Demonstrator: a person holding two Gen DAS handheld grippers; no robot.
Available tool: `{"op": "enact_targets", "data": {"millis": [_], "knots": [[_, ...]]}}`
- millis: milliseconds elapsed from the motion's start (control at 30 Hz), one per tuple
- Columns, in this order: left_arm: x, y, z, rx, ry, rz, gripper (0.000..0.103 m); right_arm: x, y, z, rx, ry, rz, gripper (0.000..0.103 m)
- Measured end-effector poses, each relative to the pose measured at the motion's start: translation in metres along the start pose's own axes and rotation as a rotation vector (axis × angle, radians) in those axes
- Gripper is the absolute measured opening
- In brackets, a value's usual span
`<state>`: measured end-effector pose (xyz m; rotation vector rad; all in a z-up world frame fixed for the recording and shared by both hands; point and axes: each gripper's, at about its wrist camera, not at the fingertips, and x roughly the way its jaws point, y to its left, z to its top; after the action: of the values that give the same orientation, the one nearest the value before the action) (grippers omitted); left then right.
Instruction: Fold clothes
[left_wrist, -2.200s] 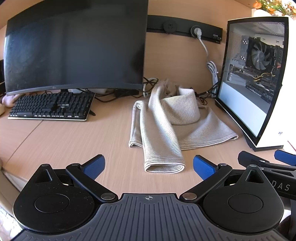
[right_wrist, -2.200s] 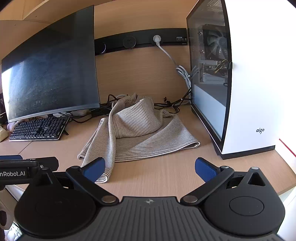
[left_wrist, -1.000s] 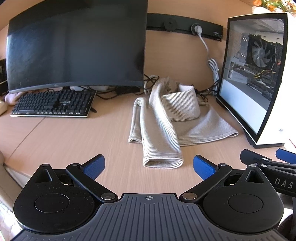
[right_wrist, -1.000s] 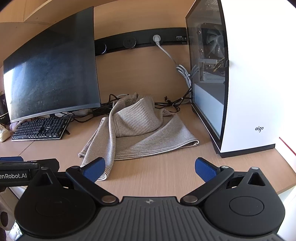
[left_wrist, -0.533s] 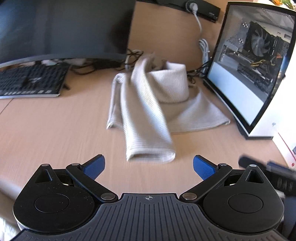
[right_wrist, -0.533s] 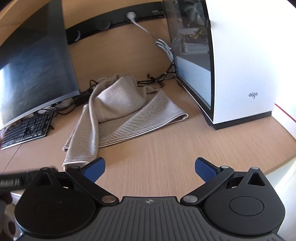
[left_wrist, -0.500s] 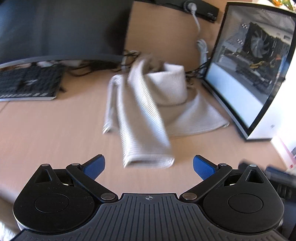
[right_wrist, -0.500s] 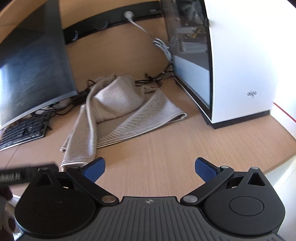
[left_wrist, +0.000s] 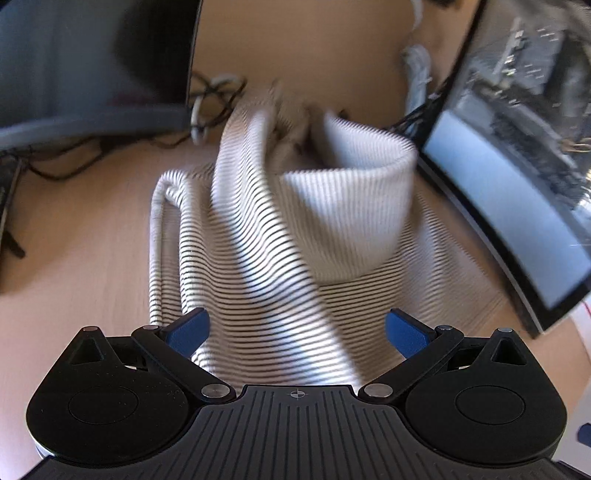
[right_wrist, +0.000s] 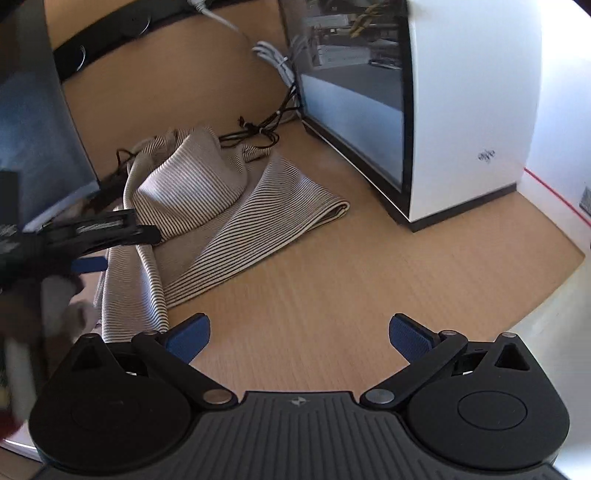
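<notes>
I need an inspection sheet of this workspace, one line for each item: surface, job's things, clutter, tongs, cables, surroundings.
Surface: wooden desk, bare in front of the right tongs.
Job's things: one striped garment, crumpled, not folded flat, one strip hanging toward the near edge.
Clutter: nothing seen loose on the desk.
Tongs: left tongs open, over the garment's near strip; whether they touch it is not clear. Right tongs open, over bare desk.
Cables: dark cables behind the garment; white cable on the back wall.
Surroundings: monitor at left, white computer case at right.
</notes>
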<state>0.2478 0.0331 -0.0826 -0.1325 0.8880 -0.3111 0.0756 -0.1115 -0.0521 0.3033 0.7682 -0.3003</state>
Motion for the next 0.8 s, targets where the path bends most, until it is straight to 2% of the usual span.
{"op": "enact_targets", "data": {"millis": [100,200,300,433,533,600,800], "knots": [[0.005,0.009,-0.002,0.007,0.006,-0.046,0.103,0.011,0.005,0.012,-0.037,0.006,0.006,0.103],[0.004,0.009,-0.005,0.034,0.016,-0.055,0.103,0.029,0.013,0.033,-0.067,0.002,0.053,0.103],[-0.003,0.008,-0.009,0.045,0.027,-0.043,0.103,0.055,0.028,0.063,-0.114,-0.022,0.120,0.103],[-0.008,0.004,-0.015,0.108,0.046,-0.002,0.103,0.115,0.047,0.103,-0.158,-0.045,0.185,0.103],[-0.015,0.004,-0.021,0.137,0.060,0.027,0.103,0.168,0.046,0.116,-0.126,0.056,0.211,0.103],[-0.025,0.010,-0.028,0.123,0.060,0.022,0.103,0.185,0.041,0.115,-0.086,0.120,0.244,0.103],[-0.061,0.021,-0.056,0.074,0.076,-0.008,0.103,0.160,0.027,0.088,-0.084,0.217,0.367,0.103]]}}
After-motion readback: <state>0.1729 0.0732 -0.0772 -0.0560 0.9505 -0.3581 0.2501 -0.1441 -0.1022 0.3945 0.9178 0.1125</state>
